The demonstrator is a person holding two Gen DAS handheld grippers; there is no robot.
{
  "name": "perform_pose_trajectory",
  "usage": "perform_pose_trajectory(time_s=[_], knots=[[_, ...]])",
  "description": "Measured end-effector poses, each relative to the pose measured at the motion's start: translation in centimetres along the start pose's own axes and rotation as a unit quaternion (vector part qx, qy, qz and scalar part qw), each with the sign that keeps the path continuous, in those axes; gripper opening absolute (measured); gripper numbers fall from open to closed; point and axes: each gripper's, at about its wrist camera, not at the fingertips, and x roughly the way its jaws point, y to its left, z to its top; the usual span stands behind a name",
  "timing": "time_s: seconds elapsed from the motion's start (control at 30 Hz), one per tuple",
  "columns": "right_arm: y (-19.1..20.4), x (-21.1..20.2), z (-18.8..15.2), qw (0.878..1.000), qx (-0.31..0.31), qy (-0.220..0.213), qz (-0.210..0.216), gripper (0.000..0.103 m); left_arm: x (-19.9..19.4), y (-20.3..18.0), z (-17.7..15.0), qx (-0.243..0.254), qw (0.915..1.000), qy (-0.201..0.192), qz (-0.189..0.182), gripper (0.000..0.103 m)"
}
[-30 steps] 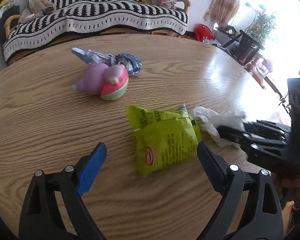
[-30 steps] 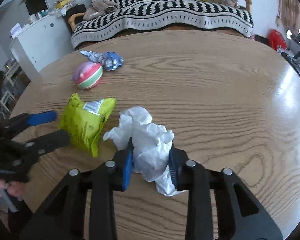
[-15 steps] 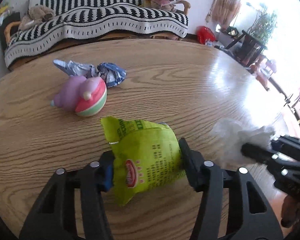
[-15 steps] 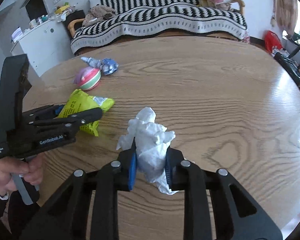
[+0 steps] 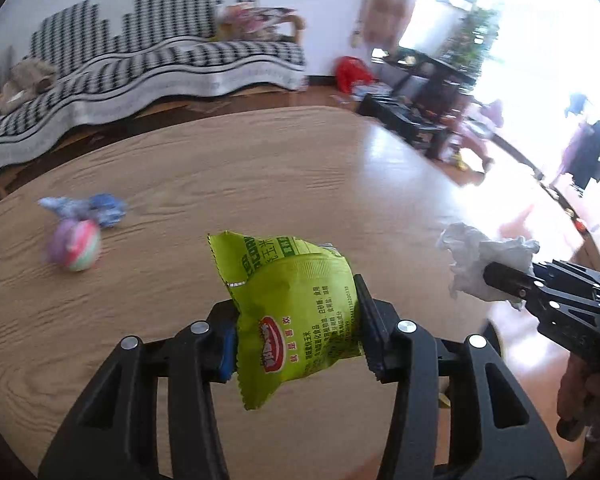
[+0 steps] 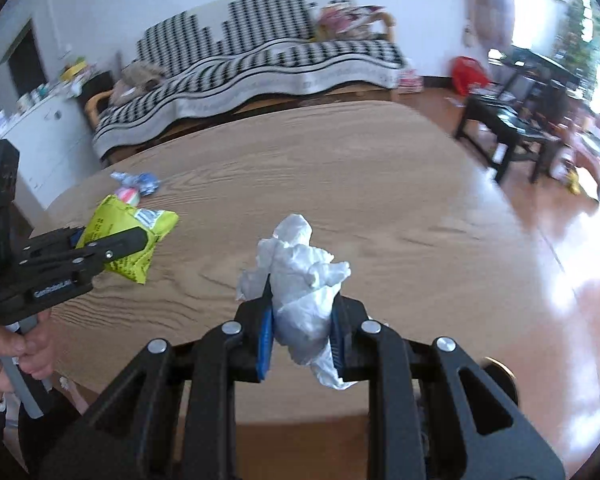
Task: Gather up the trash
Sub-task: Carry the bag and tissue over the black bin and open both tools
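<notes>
My left gripper (image 5: 296, 332) is shut on a green snack bag (image 5: 296, 308) and holds it above the wooden table (image 5: 260, 168). My right gripper (image 6: 302, 328) is shut on a crumpled white tissue (image 6: 304, 280) and holds it above the table's near edge. In the left wrist view the tissue (image 5: 484, 260) and right gripper (image 5: 512, 280) are at the right. In the right wrist view the green bag (image 6: 128, 236) and left gripper (image 6: 112, 248) are at the left. A crumpled blue wrapper (image 5: 92, 208) lies on the table's far left.
A pink, green and white toy ball (image 5: 76, 246) lies next to the blue wrapper. A sofa with a black-and-white striped cover (image 5: 148, 68) stands behind the table. A dark low table (image 6: 512, 120) and a red bag (image 6: 466, 74) are on the floor at the right.
Both grippers have lifted their loads higher off the table and pulled back toward its near edge. The left gripper shut on the green bag during the last second.
</notes>
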Motion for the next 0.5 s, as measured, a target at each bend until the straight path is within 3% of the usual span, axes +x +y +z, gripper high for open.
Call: perform_pose_trajectory(time_s=[0.17,0.37,0.5], knots=[[-7.1,-4.3,-2.7,0.998,0.047,-0.007,-0.043,0.023,1.0,-8.1,-1.0,0.028,0.9981,0.010,-0.054,0.047],[-14.5,-6.7,-7.1,0.991,0.106,0.004,-0.086,0.023,4.0,-18.4,-3.7,0.064,0.9890,0.042,-0.127,0.047],[-18.1,-7.0,-10.0,0.985,0.143,0.015,-0.101,0.023,6.8,-22.3,-6.5,0.077,0.9821,0.069,-0.158,0.047]])
